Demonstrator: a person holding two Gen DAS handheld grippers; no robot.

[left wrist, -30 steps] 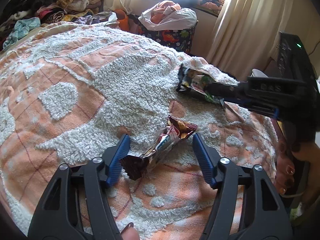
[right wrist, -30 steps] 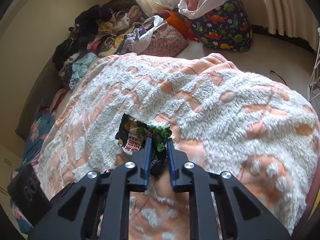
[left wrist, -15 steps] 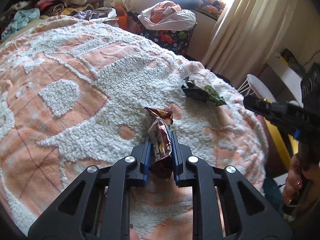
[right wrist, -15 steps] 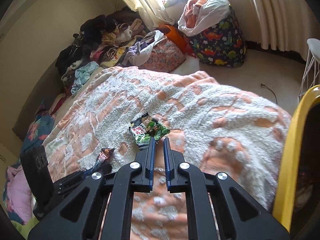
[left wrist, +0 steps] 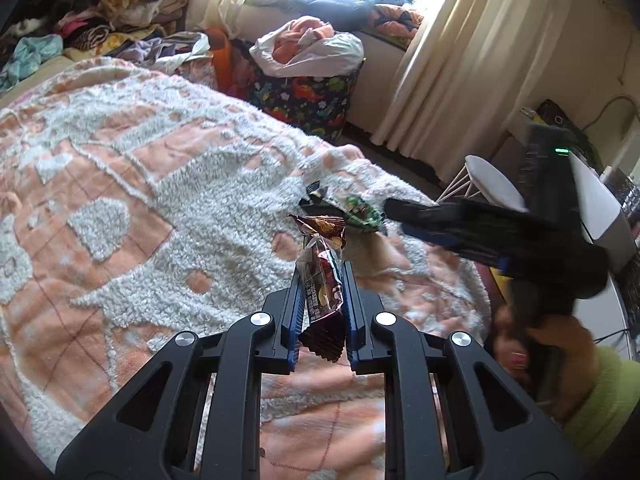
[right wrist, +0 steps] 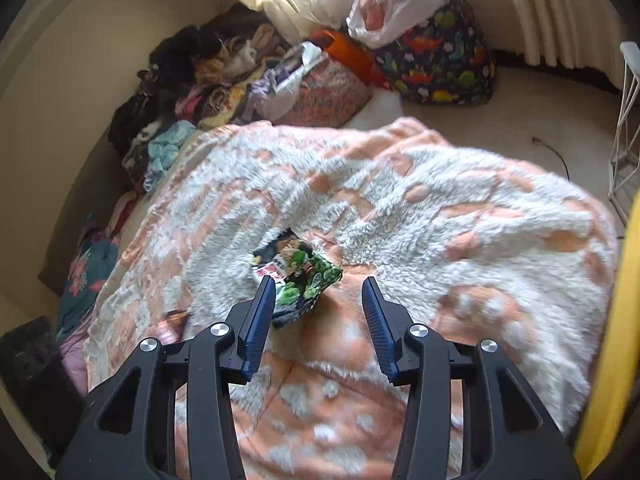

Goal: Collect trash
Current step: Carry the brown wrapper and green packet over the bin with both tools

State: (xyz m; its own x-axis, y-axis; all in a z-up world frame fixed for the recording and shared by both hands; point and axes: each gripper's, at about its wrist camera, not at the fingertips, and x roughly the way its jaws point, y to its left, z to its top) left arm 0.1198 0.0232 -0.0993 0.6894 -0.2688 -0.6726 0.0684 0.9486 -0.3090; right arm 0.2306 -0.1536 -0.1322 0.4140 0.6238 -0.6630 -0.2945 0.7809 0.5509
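Observation:
My left gripper (left wrist: 320, 276) is shut on a dark red snack wrapper (left wrist: 322, 276) and holds it upright above the bed. A green and black wrapper (right wrist: 298, 274) lies on the orange and white blanket (right wrist: 440, 216); it also shows in the left wrist view (left wrist: 356, 210). My right gripper (right wrist: 320, 284) is open just above the blanket, its left fingertip at the green wrapper's near edge, the wrapper lying mostly left of the gap. In the left wrist view the right gripper (left wrist: 396, 206) reaches in from the right, blurred, its tip beside the green wrapper.
A dinosaur-print bag (left wrist: 304, 100) stuffed with clothes stands on the floor past the bed's corner. Piles of clothes (right wrist: 208, 76) line the wall. Curtains (left wrist: 440, 56) hang at the back. A white wire stool (left wrist: 492, 184) and a yellow edge (right wrist: 612, 320) stand right of the bed.
My left gripper closed on the red wrapper and lifted it. My right gripper let go of the green wrapper, drew back shut, and has now opened and come back to it.

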